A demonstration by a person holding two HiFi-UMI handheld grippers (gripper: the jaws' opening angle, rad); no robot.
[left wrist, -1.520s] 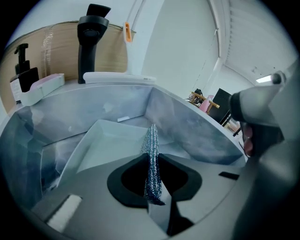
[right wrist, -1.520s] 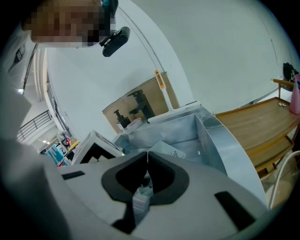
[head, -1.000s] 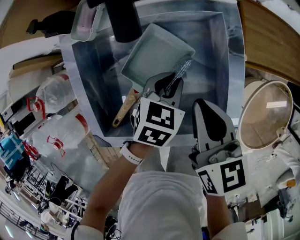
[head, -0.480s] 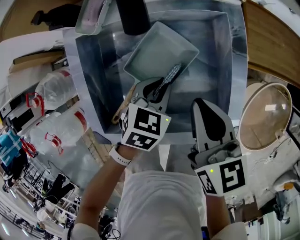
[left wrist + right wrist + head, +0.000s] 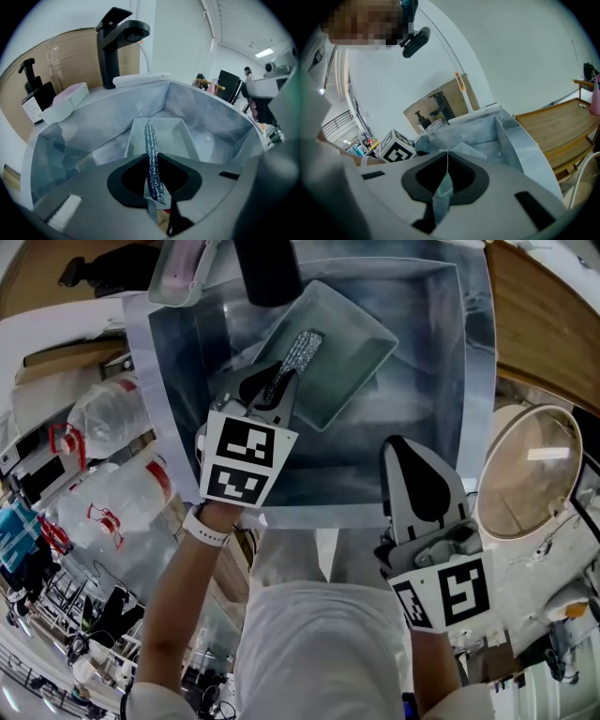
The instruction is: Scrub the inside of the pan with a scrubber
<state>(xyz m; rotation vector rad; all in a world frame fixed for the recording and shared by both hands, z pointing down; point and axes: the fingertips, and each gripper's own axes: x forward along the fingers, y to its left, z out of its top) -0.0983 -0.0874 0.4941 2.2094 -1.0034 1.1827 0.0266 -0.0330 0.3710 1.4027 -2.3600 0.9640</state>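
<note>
A pale green square pan [image 5: 352,338] lies tilted in the steel sink [image 5: 441,381]. Its handle is hidden under my left gripper [image 5: 273,390]. That gripper is shut on a silvery metal scrubber [image 5: 296,354], which sticks out past the jaws and reaches over the pan's left part. In the left gripper view the scrubber [image 5: 151,150] points into the pan [image 5: 171,136]; I cannot tell whether it touches the bottom. My right gripper [image 5: 405,451] hangs over the sink's near rim, away from the pan, jaws shut with nothing between them.
A black faucet [image 5: 267,273] stands at the sink's far side, with a pink-and-white soap tray [image 5: 178,273] to its left. A round glass lid [image 5: 530,470] lies on the counter at the right, beyond it a wooden board [image 5: 544,315]. Plastic bottles [image 5: 117,418] crowd the left.
My left gripper has carried the scrubber from the pan's right corner across to its left side, away from me. The right gripper has stayed put.
</note>
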